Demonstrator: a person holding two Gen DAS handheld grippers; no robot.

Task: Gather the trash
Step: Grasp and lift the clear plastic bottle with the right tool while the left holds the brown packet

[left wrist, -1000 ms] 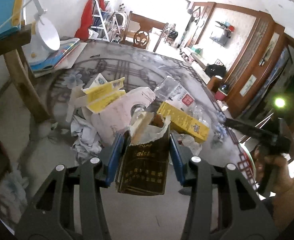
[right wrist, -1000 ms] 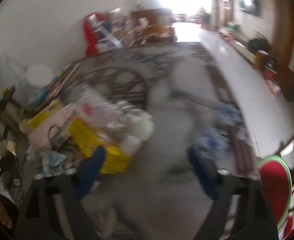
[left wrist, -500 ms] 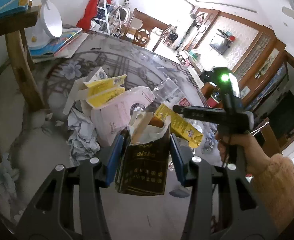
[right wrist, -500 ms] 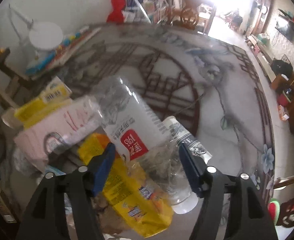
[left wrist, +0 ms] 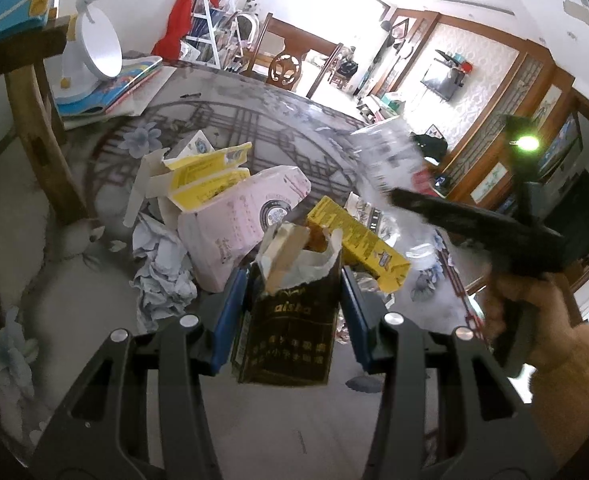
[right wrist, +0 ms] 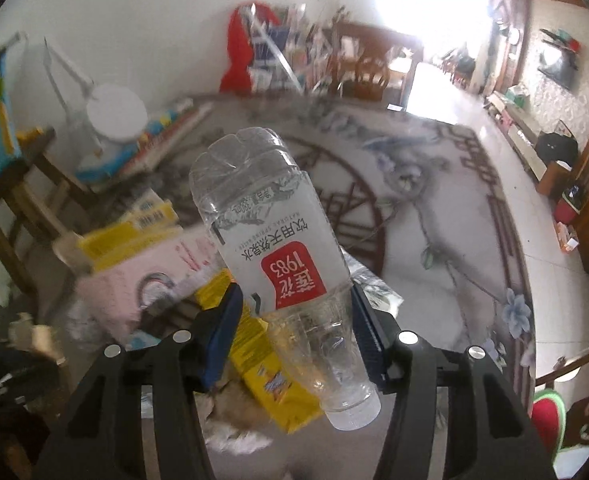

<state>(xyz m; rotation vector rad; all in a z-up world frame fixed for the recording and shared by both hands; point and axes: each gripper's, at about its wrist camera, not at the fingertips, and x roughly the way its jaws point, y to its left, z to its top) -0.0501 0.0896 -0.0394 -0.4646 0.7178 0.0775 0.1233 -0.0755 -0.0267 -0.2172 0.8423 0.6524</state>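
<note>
Two grippers are loaded above the table's (left wrist: 302,432) littered middle: the left gripper (left wrist: 292,316) pinches a torn dark carton (left wrist: 290,336), the right gripper's (right wrist: 294,328) jaws are closing around a clear bottle (right wrist: 278,248).

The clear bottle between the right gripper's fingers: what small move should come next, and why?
Probably finish the squeeze before carrying it off. The right gripper is closing, and the clear bottle sits between its fingers near the neck, base pointing away, already above the pile of boxes. The left gripper already clamps a dark carton, so it cannot help.
</note>
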